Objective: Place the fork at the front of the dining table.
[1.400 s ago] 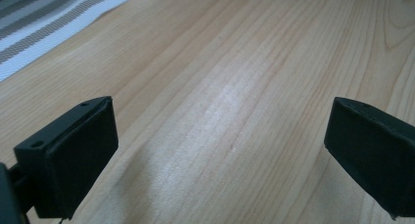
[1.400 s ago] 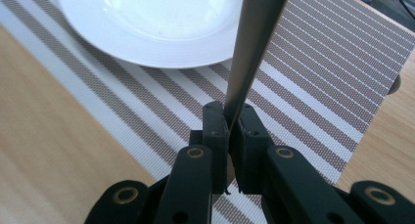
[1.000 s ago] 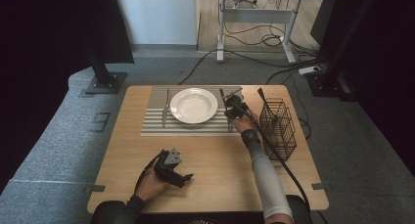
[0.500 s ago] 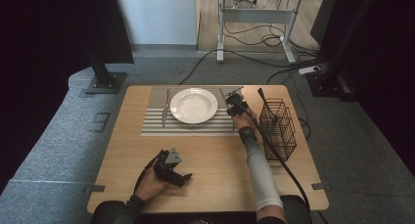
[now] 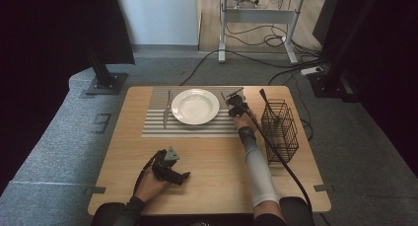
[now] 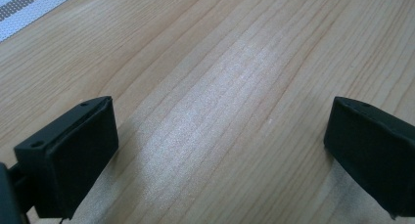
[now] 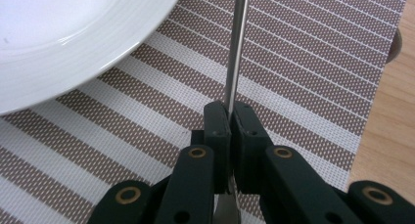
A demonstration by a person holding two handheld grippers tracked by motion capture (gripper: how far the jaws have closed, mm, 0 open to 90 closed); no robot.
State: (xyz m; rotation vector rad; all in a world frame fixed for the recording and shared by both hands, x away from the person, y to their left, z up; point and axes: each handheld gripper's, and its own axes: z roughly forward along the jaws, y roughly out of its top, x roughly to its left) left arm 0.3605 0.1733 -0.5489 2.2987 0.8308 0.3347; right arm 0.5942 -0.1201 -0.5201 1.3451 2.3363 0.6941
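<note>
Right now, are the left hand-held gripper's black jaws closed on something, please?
No, the left hand-held gripper stands wide open over the bare light wooden table.

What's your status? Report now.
Right gripper shut on utensil, over mat beside plate. Left gripper open on table. Nothing in the way.

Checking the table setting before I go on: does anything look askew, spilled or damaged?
Nothing stands out. The plate sits centred on the striped placemat, a utensil lies straight on its left, and the right tongs hold a slim metal utensil beside the plate.
</note>
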